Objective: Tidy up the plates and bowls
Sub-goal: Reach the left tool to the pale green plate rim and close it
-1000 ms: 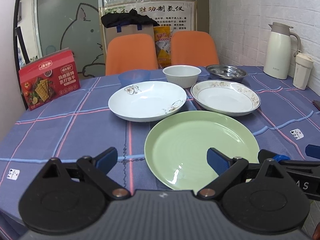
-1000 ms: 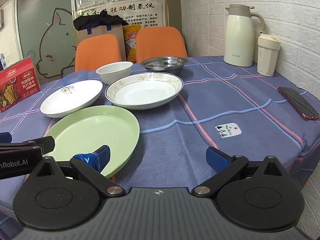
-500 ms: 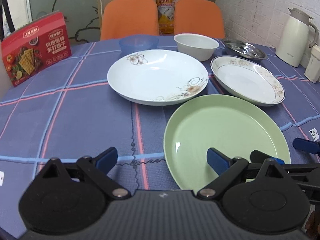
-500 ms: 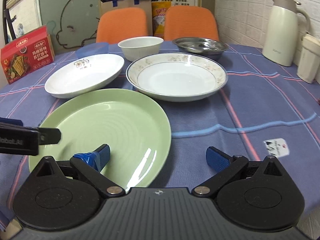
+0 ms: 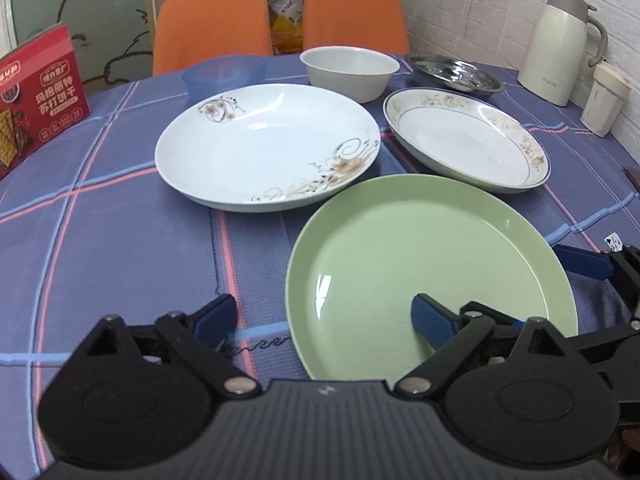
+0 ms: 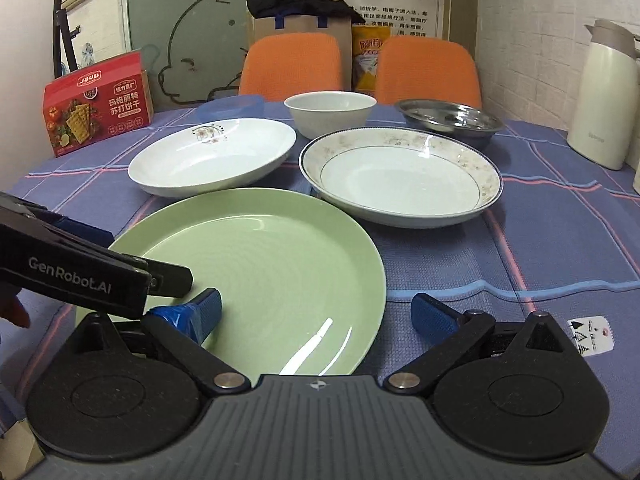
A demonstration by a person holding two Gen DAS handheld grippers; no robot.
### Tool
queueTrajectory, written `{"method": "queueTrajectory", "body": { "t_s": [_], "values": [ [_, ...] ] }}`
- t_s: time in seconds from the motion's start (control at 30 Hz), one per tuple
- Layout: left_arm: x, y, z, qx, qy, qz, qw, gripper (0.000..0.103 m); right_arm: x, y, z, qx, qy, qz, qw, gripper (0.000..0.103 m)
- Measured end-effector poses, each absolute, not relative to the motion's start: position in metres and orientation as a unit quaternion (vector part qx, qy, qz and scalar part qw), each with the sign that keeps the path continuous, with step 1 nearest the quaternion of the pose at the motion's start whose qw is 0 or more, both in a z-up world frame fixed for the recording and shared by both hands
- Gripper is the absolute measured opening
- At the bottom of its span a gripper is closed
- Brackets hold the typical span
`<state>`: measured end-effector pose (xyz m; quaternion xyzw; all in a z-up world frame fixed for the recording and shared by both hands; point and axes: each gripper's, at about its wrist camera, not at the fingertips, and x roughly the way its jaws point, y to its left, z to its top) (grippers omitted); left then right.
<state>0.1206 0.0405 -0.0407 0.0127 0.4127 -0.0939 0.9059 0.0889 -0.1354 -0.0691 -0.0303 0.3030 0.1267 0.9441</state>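
A green plate (image 5: pixel 428 272) (image 6: pixel 264 276) lies nearest on the blue checked tablecloth. Behind it sit a white floral plate (image 5: pixel 266 144) (image 6: pixel 212 156) and a gold-rimmed plate (image 5: pixel 466 142) (image 6: pixel 400 176). Farther back stand a blue bowl (image 5: pixel 224 74) (image 6: pixel 234 106), a white bowl (image 5: pixel 350 72) (image 6: pixel 330 112) and a steel dish (image 5: pixel 454 74) (image 6: pixel 448 120). My left gripper (image 5: pixel 324 320) is open, straddling the green plate's near left rim. My right gripper (image 6: pixel 316 314) is open across the plate's near right rim. Nothing is gripped.
A red cracker box (image 5: pixel 36 96) (image 6: pixel 98 102) stands at the left. A cream thermos (image 5: pixel 560 46) (image 6: pixel 604 96) and a cup (image 5: pixel 606 100) stand by the brick wall on the right. Two orange chairs (image 6: pixel 294 62) line the far edge. A white tag (image 6: pixel 588 330) marks the cloth.
Both grippers have moved forward and tilted down over the green plate, which now fills more of each view. The dishes have not moved.
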Motion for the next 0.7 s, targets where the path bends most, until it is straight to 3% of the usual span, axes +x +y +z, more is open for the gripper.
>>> {"method": "queueTrajectory", "body": {
  "t_s": [0.17,0.27,0.3,0.33,0.7],
  "values": [
    [0.117,0.041,-0.043,0.014,0.4,-0.1,0.911,0.091,0.089,-0.136,-0.069,-0.03,0.299,0.137,0.944,0.087],
    [0.115,0.04,-0.04,0.007,0.399,-0.117,0.909,0.073,0.085,-0.13,-0.068,-0.029,0.3,0.134,0.944,0.083],
    [0.114,0.04,-0.038,0.0,0.401,-0.125,0.908,0.063,0.084,-0.128,-0.068,-0.03,0.3,0.14,0.943,0.081],
    [0.112,0.04,-0.038,-0.007,0.402,-0.131,0.906,0.061,0.082,-0.124,-0.068,-0.033,0.302,0.148,0.941,0.082],
    [0.09,0.059,-0.035,-0.024,0.402,-0.116,0.908,0.063,0.058,-0.093,-0.059,-0.04,0.304,0.154,0.939,0.083]
  ]
}}
